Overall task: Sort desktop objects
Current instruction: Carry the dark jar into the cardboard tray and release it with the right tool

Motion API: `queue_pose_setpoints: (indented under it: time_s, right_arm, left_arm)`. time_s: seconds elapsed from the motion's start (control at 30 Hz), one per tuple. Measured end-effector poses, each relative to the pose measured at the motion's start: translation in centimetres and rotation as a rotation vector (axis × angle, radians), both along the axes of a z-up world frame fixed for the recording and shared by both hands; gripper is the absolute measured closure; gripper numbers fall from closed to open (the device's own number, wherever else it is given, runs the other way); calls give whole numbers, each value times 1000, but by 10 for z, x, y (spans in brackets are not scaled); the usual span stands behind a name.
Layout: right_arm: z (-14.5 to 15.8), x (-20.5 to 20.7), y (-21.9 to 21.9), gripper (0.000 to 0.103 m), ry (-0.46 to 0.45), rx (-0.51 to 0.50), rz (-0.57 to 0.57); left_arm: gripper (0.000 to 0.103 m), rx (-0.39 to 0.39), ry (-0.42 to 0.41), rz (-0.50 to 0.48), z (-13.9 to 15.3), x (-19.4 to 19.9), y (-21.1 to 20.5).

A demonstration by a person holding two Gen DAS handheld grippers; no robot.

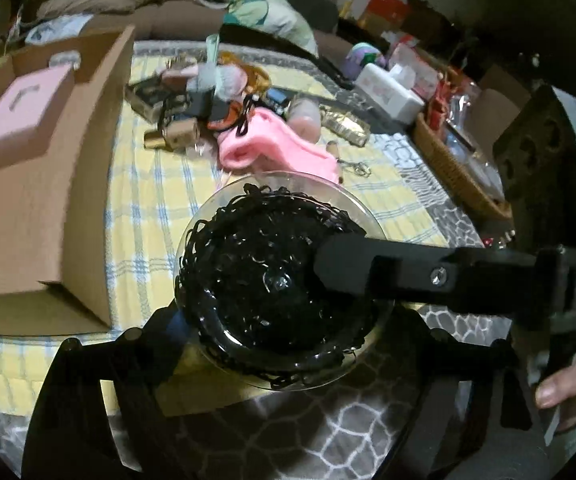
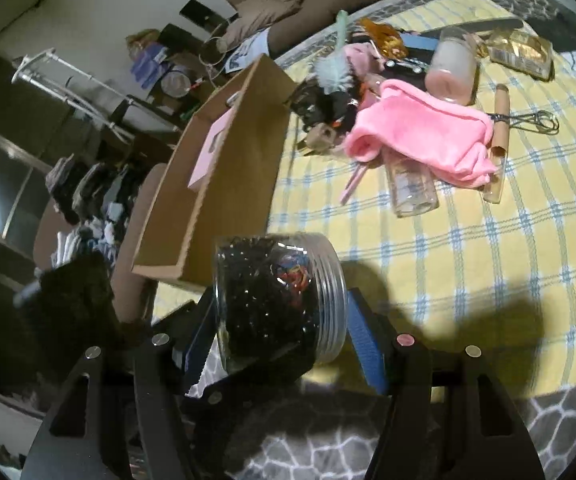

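A: On the left, the cardboard box (image 1: pixel 48 184) sits open on the checked table (image 1: pixel 160 184), pink case (image 1: pixel 20 120) already inside — I read it as the sorting bin.

B: And the jar?

A: Clear jar (image 2: pixel 278 304) held between both tools, just right of the box, lying sideways above the table's near edge. My left gripper (image 1: pixel 284 320) seems to cradle its base from below; can't tell if it's clamped. Right gripper (image 2: pixel 280 344) straddles it, blue pads at the bottom and the threaded neck, looks closed on it.

B: Contents?

A: Packed with small black elastics, a few coloured ones near the mouth. No lid visible. Further right, the pink cloth (image 2: pixel 419 136) pile waits unsorted.
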State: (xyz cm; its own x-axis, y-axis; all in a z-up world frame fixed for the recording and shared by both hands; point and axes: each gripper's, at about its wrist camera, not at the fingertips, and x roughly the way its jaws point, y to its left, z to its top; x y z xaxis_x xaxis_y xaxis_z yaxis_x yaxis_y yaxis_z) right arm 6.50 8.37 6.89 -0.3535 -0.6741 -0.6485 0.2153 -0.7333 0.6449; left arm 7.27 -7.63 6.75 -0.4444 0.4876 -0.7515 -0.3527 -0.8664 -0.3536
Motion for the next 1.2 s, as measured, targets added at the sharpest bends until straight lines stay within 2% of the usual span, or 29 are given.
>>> queue_pose_setpoints:
  time_s: [0.13, 0.23, 0.37, 0.5, 0.63, 0.73, 0.83, 1.0, 1.13, 1.2]
  right_arm:
    - [29, 8, -4, 38, 27, -45, 16]
    - [54, 10, -21, 38, 62, -34, 46]
    - [82, -4, -64, 38, 71, -50, 98]
    - [92, -32, -128, 36, 65, -51, 140]
    - [69, -65, -196, 36, -14, -59, 189]
    - [43, -84, -231, 34, -72, -14, 204]
    - [15, -95, -248, 29, -113, 41, 204]
    - [-7, -103, -260, 29, -138, 64, 215]
    - [-14, -105, -263, 27, -146, 70, 207]
    - [-18, -105, -266, 26, -161, 68, 199]
  left_arm:
    - [20, -18, 77, -6, 37, 14, -12]
    - [20, -13, 97, 12, 64, 14, -34]
    - [20, -33, 118, 64, 90, 5, -79]
    - [20, -80, 101, 133, 95, -16, -133]
    - [20, -181, 40, 204, 71, -44, -188]
    - [20, -305, -18, 243, 42, -61, -211]
    - [22, -370, -46, 264, 23, -64, -224]
    - [19, -310, -30, 269, 34, -56, -242]
    - [15, -229, -16, 324, 51, -47, -267]
    - [14, -221, -17, 347, 54, -44, -276]
